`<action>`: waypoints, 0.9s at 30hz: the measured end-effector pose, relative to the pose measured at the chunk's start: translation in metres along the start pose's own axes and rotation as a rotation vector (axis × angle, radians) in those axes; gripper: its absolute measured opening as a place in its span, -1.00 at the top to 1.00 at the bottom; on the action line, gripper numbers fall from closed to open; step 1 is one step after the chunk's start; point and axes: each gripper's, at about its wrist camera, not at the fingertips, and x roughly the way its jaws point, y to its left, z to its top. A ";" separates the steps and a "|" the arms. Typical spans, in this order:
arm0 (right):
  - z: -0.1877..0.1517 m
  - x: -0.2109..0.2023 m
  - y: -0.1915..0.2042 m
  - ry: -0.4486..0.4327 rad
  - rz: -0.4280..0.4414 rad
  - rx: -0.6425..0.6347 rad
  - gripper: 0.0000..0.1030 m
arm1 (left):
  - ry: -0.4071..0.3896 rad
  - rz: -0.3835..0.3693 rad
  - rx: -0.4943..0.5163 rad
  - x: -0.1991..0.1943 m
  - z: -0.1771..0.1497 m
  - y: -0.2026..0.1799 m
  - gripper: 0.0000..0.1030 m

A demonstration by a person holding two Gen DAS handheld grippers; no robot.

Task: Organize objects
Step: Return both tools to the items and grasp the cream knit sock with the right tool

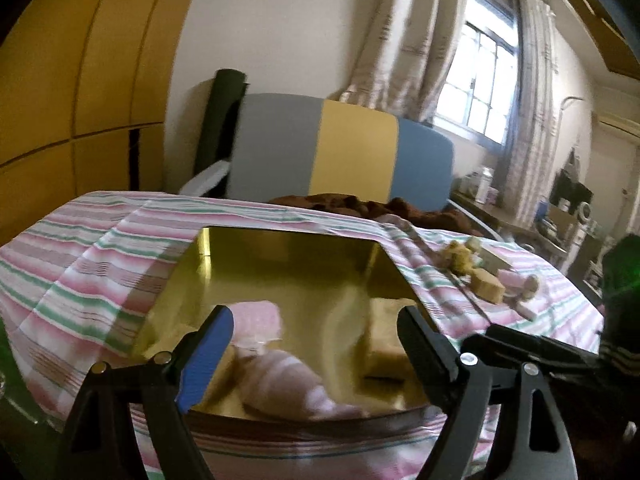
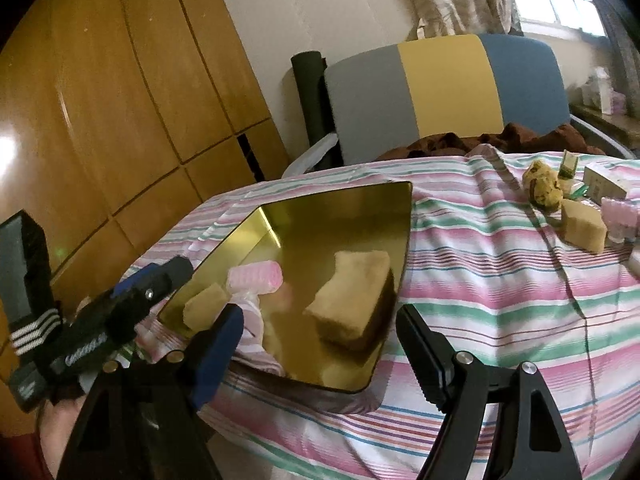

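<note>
A shiny gold tray (image 1: 304,264) (image 2: 320,216) lies on the striped cloth. In it are a tan sponge block (image 2: 352,300) (image 1: 384,344), a pink-and-white striped soft thing (image 1: 288,388) (image 2: 252,320), a pink ridged item (image 2: 256,276) and a smaller tan piece (image 2: 202,306). My left gripper (image 1: 316,344) is open just above the tray's near edge, empty; it also shows in the right wrist view (image 2: 156,276). My right gripper (image 2: 320,344) is open and empty, over the tray's near corner. More objects lie to the right: a tan block (image 2: 584,226) (image 1: 488,286), a brown-yellow lump (image 2: 544,188) and pink items (image 2: 620,216).
The striped cloth (image 2: 500,300) covers a table. A small box (image 2: 604,184) lies at the far right. A grey, yellow and blue chair back (image 1: 340,152) stands behind, with a brown cloth (image 2: 520,136) on its seat. Wooden cabinets (image 2: 100,120) are to the left.
</note>
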 end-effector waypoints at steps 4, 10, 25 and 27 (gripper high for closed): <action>0.002 -0.004 -0.010 -0.008 -0.018 0.022 -0.54 | 0.015 -0.050 0.021 0.001 -0.002 -0.016 -0.72; 0.007 -0.013 -0.026 -0.024 -0.048 0.044 -0.54 | 0.040 -0.097 0.039 0.004 -0.005 -0.038 -0.72; 0.006 -0.045 -0.110 -0.058 -0.209 0.164 -0.54 | 0.119 -0.226 0.139 0.019 -0.011 -0.104 -0.72; 0.003 -0.048 -0.122 -0.058 -0.238 0.178 -0.54 | 0.126 -0.242 0.150 0.021 -0.010 -0.113 -0.72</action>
